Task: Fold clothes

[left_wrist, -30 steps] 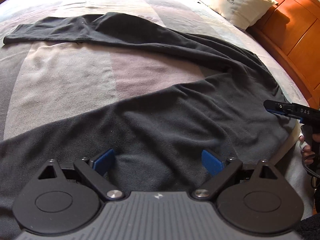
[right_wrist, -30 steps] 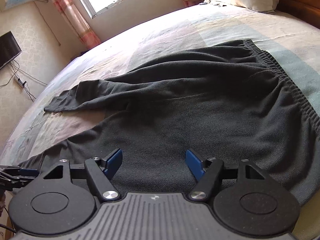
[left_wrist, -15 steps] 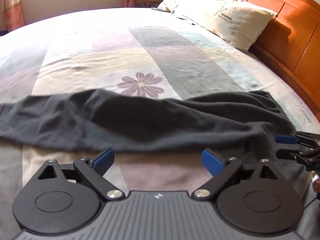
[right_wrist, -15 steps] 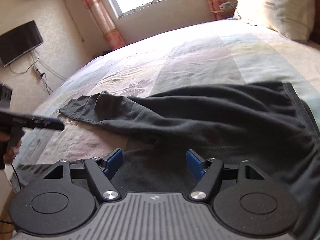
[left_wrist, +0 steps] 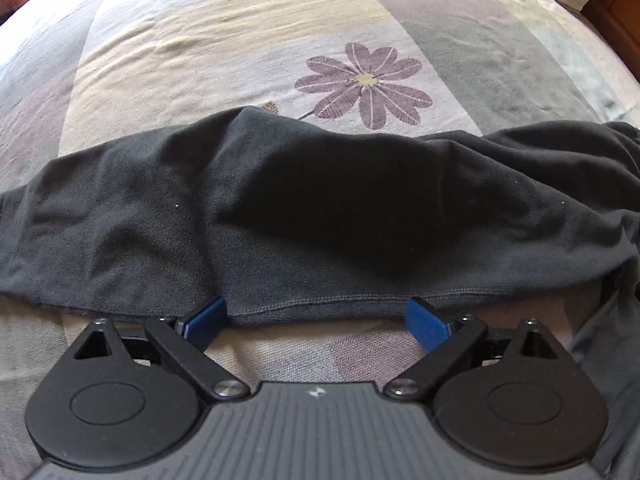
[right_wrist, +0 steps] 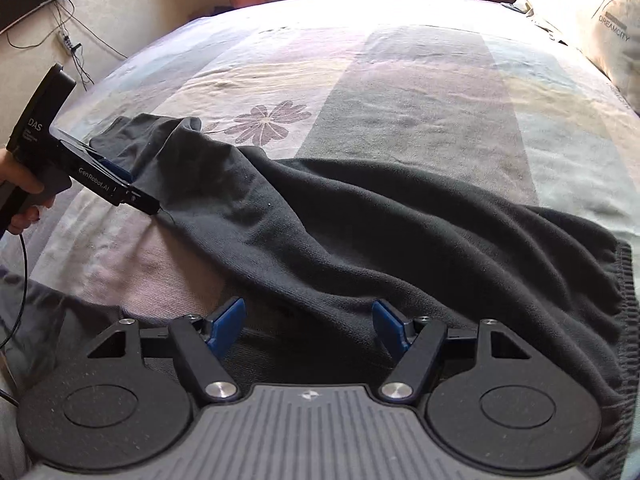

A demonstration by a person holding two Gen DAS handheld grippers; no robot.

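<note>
**Inspector:** Bed (right_wrist: 400,60), patchwork sheet, flower print. Dark trousers (right_wrist: 400,232) lie spread across it, waistband (right_wrist: 624,288) toward the pillow (right_wrist: 592,20) side, the far leg (left_wrist: 280,208) running away to the left.

**Assistant:** And the grippers?

**Inspector:** Left gripper (left_wrist: 316,320): jaws apart, low at the stitched near edge of that leg, one blue finger (left_wrist: 206,320) touching the cloth. Nothing clamped. Right gripper (right_wrist: 306,326): jaws apart too, over the crotch area, holding nothing.

**Assistant:** The step in hand?

**Inspector:** In my judgement, taking hold of the far leg to bring it over onto the near one. To do it well: push the left fingers further in so the seam sits between them before closing, and take both layers, not the top one alone. The right should grip the same leg nearer the waistband, so the two holds carry a straight edge.

**Assistant:** Risks?

**Inspector:** The fabric looks soft and limp; a shallow pinch would likely slip. Ridges near the crotch may fold in as creases unless tensioned first.
</note>
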